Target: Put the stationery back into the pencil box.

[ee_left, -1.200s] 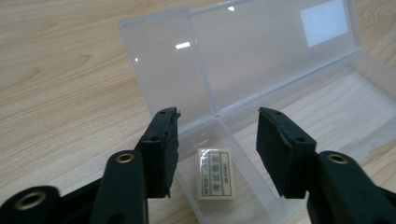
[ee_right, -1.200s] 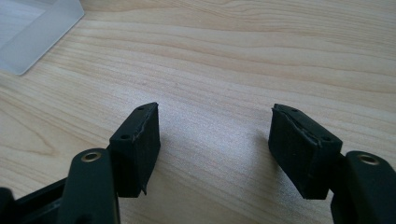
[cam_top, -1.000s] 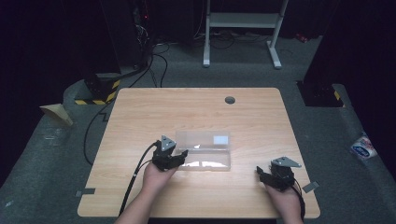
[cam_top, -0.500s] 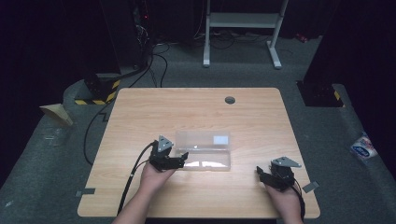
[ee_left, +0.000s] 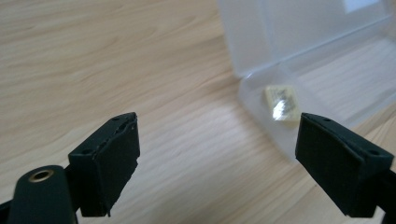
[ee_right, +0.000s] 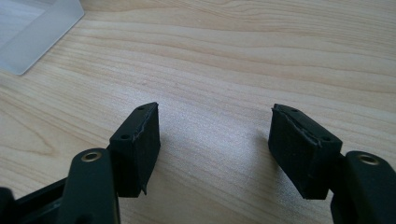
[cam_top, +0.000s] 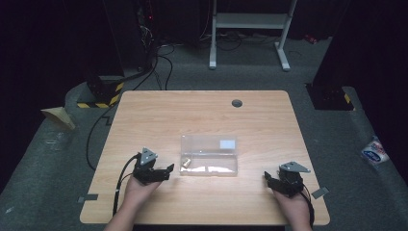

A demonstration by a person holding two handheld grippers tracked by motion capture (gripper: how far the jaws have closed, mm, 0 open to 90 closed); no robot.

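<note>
Two grippers rest spread on the table (cam_top: 202,110), flanking a clear box (cam_top: 209,155).
Left gripper (cam_top: 166,172) sits at the box's 9 o'clock, right gripper (cam_top: 267,179) at 4 o'clock; a small yellowish piece (ee_left: 281,102) lies inside.

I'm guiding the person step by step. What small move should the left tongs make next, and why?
Probably ease the left tongs forward to the box's near end. They are open and empty on the table, and the small piece lies inside that end, just ahead.
</note>
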